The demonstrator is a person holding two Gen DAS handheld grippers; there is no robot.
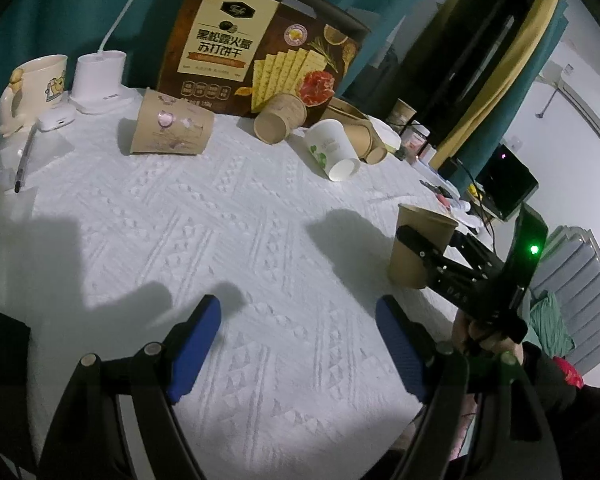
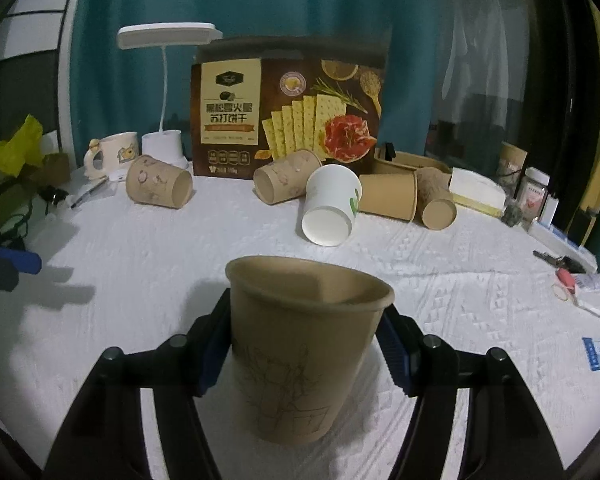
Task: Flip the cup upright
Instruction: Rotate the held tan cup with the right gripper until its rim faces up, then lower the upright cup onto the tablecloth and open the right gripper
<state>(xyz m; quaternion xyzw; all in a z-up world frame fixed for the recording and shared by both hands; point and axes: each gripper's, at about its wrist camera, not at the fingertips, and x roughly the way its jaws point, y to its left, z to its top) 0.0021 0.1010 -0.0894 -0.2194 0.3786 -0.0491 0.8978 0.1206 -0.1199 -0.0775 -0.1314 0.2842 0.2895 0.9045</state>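
Note:
A brown paper cup (image 2: 300,352) stands upright, mouth up, between my right gripper's (image 2: 304,340) blue pads, which close on its sides. It shows at the right of the left wrist view (image 1: 416,248), resting on the white tablecloth. My left gripper (image 1: 300,344) is open and empty above the cloth. Several cups lie on their sides at the back: a patterned brown cup (image 2: 158,186), a second brown cup (image 2: 286,182), a white cup (image 2: 332,204), and two more brown cups (image 2: 388,196) (image 2: 436,200).
A cracker box (image 2: 288,108) stands at the back with a white desk lamp (image 2: 164,40) and a mug (image 2: 114,154) to its left. Jars (image 2: 534,196), a tissue pack (image 2: 476,192) and keys (image 2: 560,260) lie at the right edge. A pen (image 1: 24,160) lies at the left.

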